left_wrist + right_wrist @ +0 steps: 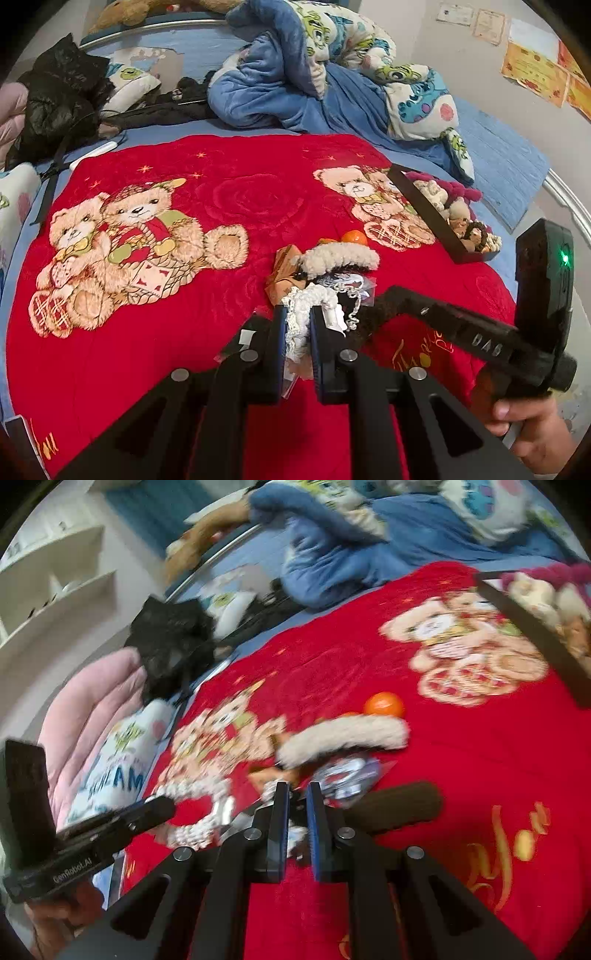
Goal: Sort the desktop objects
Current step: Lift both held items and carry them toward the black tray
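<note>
Jaws: my left gripper (297, 325) clenched on a white lace band (295, 317); my right gripper (297, 805) pinched shut, its catch too blurred to name. Remaining pile (325, 266) lies just ahead on the red blanket (221, 192); black tray (432, 218) beyond, rightward, nearer my right.

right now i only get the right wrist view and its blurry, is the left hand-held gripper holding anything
Observer: Yes. The left hand-held gripper is shut on a white lace piece.
Operator: whats at the near end of the black tray, its cut off for me
Observer: The black tray has a dark fuzzy ring at that end, with plush toys beyond it.
Operator: any light on my own unit
Observer: A green light glows on the body of the right hand-held gripper.
</note>
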A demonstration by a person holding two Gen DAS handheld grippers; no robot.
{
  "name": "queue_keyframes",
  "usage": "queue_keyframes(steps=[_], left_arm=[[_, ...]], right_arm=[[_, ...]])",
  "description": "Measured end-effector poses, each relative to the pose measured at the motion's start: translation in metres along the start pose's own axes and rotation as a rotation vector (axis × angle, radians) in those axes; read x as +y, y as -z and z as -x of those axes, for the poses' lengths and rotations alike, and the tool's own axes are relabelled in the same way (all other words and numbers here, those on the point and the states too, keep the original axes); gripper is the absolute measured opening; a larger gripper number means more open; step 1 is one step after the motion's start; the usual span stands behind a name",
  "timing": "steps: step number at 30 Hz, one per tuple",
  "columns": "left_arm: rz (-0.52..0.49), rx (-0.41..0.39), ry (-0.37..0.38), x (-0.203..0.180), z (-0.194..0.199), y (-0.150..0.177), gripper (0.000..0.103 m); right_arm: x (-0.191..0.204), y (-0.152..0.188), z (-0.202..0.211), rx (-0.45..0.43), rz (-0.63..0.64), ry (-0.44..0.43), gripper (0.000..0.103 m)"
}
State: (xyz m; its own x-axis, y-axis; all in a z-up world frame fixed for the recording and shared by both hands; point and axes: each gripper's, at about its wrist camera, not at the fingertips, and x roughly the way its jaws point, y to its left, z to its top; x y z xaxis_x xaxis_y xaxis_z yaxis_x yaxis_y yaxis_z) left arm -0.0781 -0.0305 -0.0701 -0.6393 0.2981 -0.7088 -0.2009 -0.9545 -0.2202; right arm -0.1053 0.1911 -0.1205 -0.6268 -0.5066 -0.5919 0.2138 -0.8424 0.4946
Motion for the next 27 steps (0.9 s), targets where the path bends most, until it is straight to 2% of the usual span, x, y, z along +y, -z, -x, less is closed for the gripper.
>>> queue_keyframes(steps=[7, 14, 21, 25, 27], left_arm=[[0.046, 0.011, -0.017, 0.012, 0.0, 0.009, 0.012], [0.076, 0.022, -0.028, 0.021, -0.003, 0.013, 0.012], [0.104, 0.036, -0.031, 0.027, -0.007, 0.016, 0.012], [0.104, 0.038, -0.031, 0.027, -0.008, 0.015, 0.012], [0.107, 0.034, -0.027, 0.027, -0.006, 0.015, 0.012]], right_arm=[[0.014, 0.006, -0.021, 0.061, 0.063, -0.015, 0.012], [0.015, 0.007, -0.039, 0.099, 0.124, 0.065, 0.017], [0.011, 0.008, -0.056, 0.137, 0.135, 0.063, 0.02], [0.006, 0.01, -0.069, 0.165, 0.113, 0.039, 0.011], [0.001, 0.01, -0.072, 0.17, 0.075, 0.019, 0.01]])
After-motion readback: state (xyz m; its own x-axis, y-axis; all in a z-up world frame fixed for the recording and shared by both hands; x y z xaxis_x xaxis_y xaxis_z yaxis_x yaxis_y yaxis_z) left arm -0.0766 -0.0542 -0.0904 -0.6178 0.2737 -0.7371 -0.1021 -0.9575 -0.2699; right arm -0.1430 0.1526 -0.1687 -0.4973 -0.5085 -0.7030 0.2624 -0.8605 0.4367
